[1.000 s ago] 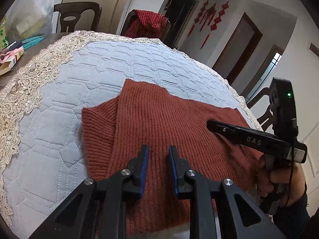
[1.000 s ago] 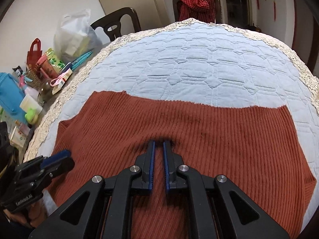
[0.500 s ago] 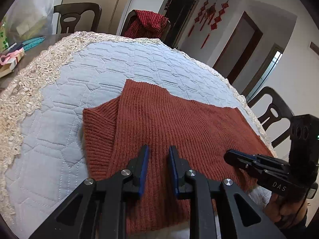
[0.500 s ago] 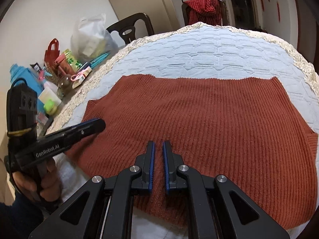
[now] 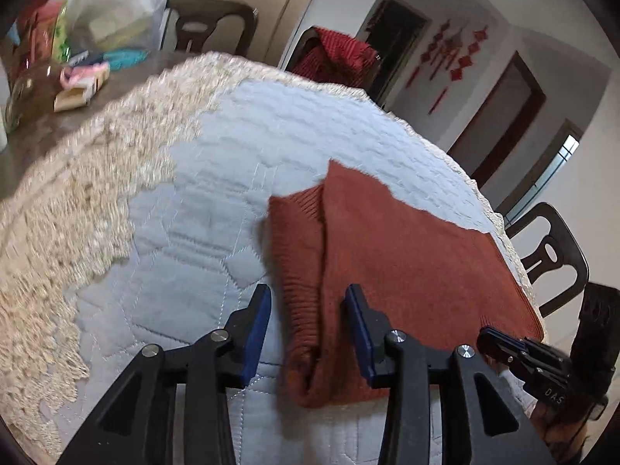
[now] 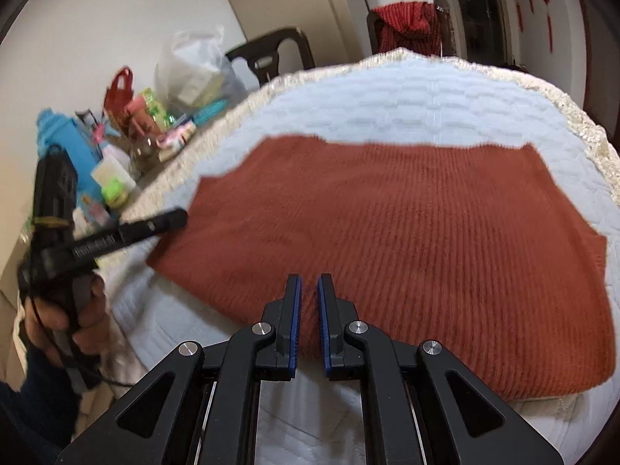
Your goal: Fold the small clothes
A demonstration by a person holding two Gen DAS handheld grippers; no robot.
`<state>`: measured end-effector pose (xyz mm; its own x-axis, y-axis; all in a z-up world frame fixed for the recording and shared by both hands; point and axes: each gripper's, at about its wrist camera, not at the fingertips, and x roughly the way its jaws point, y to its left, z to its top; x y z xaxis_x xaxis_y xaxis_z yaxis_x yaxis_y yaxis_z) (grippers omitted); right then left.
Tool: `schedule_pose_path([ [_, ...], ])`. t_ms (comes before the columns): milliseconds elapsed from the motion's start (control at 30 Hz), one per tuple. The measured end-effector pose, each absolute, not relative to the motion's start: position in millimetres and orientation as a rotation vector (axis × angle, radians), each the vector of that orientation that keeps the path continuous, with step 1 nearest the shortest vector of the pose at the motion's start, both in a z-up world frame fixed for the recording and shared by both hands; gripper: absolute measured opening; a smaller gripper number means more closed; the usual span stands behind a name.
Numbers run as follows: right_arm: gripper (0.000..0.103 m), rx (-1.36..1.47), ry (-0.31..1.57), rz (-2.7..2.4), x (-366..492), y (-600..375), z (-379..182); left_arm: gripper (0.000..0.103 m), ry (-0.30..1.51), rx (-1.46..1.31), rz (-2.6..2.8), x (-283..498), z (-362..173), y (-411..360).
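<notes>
1. Rust-red ribbed knit, a small sweater (image 6: 407, 240), lies flat on the pale blue quilted cover (image 6: 407, 100) of the table, close to the cover's near edge.
2. Its long axis runs side to side across the right wrist view, parallel to that near edge; the ribs run crosswise to it, from the near edge away toward the far lace border (image 6: 581, 128).
3. One end of the sweater is folded over itself: in the left wrist view a narrow flap (image 5: 296, 255) lies along the sweater's left edge, with a crease running away from the camera.
4. The left gripper (image 5: 306, 329) has its blue-padded jaws spread wide, one on either side of that folded edge near the sweater's near corner; nothing is pinched between them.
5. The right gripper (image 6: 308, 319) hovers over the sweater's near hem, jaws drawn almost together with a thin gap, and no cloth can be seen between them.
6. Seen from the right wrist, the person's left hand (image 6: 62, 310) holds the left tool off the sweater's left end, its tip just at the cloth's corner.
7. Beyond the sweater's left end, past the lace, stand bags and boxes (image 6: 128, 128); a chair (image 6: 407, 27) draped in red cloth stands behind the table's far side.
</notes>
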<state>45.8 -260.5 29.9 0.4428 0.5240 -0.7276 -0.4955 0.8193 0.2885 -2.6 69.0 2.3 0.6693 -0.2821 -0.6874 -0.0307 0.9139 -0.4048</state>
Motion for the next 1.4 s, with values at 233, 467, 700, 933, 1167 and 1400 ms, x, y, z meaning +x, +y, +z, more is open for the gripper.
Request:
schedule_pose_path([
  [233,0.008,0.088,0.905,0.644,49.6,-264.2,34.8,0.053,0.833,-0.444,-0.169,13.4,0.1,67.3],
  [467,0.008,0.133,0.913,0.617,67.6,-264.2,32.3,0.052,0.855,-0.488,-0.202,19.4,-1.1,61.3],
  [700,0.009,0.147,0.922,0.593,87.4,-263.5,29.9,0.045,0.864,-0.493,-0.213,9.3,-2.2,56.1],
  [933,0.009,0.133,0.928,0.66,53.9,-268.5,31.9,0.028,0.863,-0.497,-0.199,11.5,-4.8,61.5],
  [1167,0.009,0.179,0.912,0.659,46.4,-284.3,35.8,0.019,0.861,-0.528,-0.247,13.9,5.6,61.8],
  [1400,0.009,0.201,0.874,0.579,51.8,-314.4,43.9,0.017,0.763,-0.543,-0.371,17.0,62.3,38.0],
])
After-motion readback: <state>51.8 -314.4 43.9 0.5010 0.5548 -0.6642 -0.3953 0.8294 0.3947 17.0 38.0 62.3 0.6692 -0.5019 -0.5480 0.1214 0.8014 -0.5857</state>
